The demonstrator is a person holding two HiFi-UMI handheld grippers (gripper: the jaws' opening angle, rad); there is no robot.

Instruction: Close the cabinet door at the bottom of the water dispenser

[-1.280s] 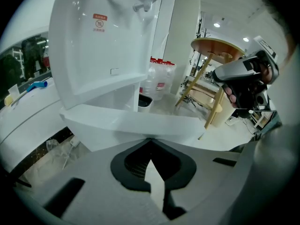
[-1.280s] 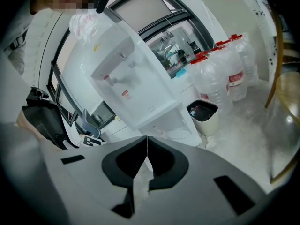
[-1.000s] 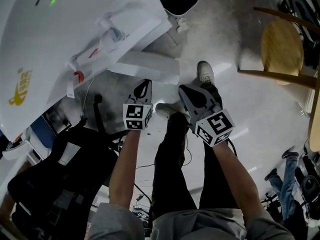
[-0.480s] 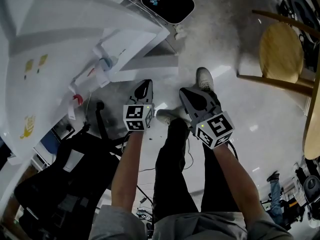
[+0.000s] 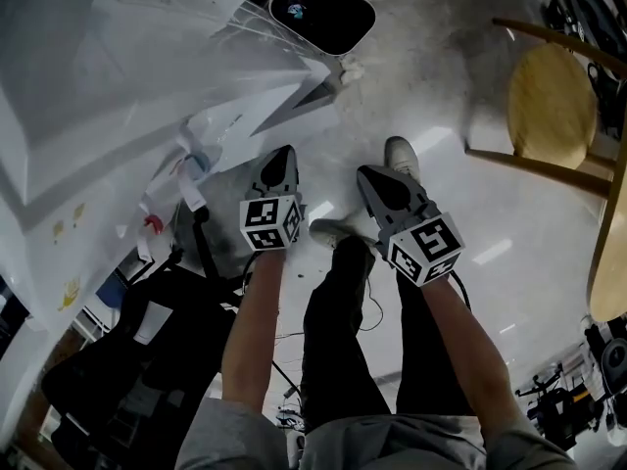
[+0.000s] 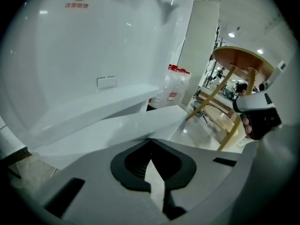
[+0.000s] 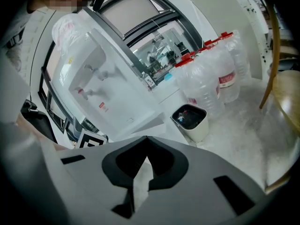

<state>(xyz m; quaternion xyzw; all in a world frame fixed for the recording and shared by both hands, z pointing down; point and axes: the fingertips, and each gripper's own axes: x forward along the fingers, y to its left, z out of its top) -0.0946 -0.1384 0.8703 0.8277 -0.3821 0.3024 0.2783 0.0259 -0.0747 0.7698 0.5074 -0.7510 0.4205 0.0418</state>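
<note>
Jaws pressed together, nothing between, on left gripper (image 5: 280, 163) and right gripper (image 5: 373, 179) alike. Hover just right of the water dispenser (image 5: 118, 116), itself smeared and cut off. At its foot, cabinet door (image 6: 122, 125) ajar, hinge hidden.

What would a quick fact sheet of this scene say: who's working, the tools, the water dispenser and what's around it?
Worker: person standing, a gripper in each hand
Left gripper: shut, empty, aimed at the cabinet door
Right gripper: shut, empty
Cabinet door: white, standing open at the base of the water dispenser
Nearby: trash bin, water bottles, wooden stool
</note>
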